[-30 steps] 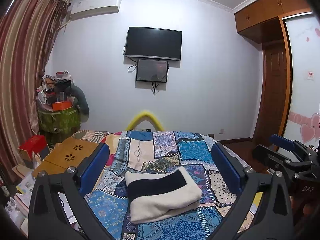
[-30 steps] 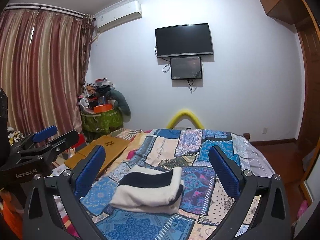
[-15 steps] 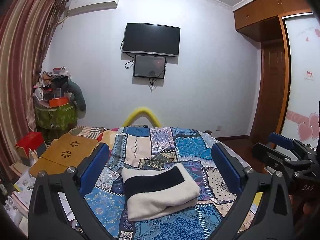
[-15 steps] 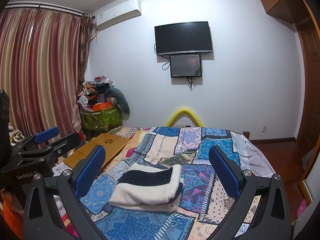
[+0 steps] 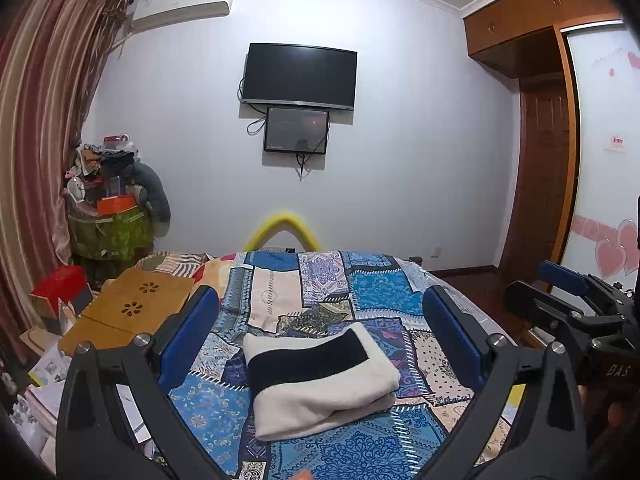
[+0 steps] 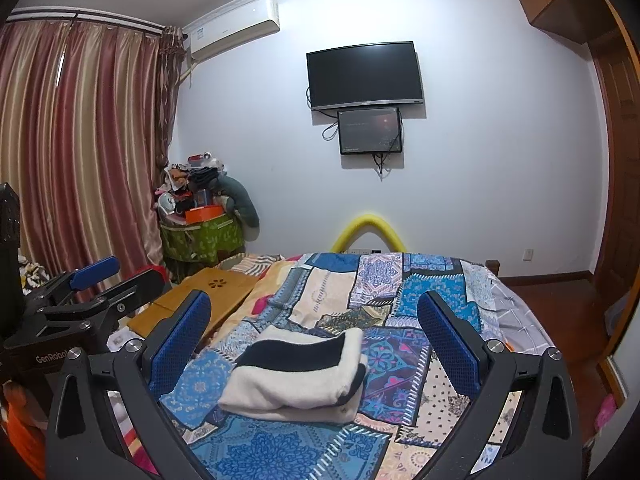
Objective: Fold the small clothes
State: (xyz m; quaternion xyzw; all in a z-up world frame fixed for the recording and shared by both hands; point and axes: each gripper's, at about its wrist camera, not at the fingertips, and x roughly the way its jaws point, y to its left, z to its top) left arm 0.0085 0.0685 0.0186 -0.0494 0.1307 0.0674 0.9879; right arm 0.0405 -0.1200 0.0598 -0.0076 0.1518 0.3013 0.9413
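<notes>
A small cream garment with a black band (image 5: 320, 384) lies folded in a thick rectangle on the patchwork bedspread (image 5: 360, 292). My left gripper (image 5: 321, 296) hovers in front of it, open, and its blue pads (image 5: 192, 332) stand wide on either side with nothing between them. From the right wrist view the same folded garment (image 6: 296, 380) sits between the blue pads (image 6: 448, 344) of my right gripper (image 6: 314, 300), which is also open and empty. Each gripper shows at the edge of the other view: the right gripper (image 5: 560, 292) and the left gripper (image 6: 88, 288). Neither touches the cloth.
A wooden lap desk (image 5: 136, 304) rests at the bed's left edge beside a red box (image 5: 56, 288). A heap of clutter on a green-covered stand (image 5: 108, 216) fills the corner by the curtain. A yellow foam arch (image 5: 284, 228) stands past the bed's foot. A wardrobe and door (image 5: 544, 168) stand at the right.
Both views have drifted very slightly, so the wall TV sits a little higher and further left. The folded garment has not moved and both grippers stay open.
</notes>
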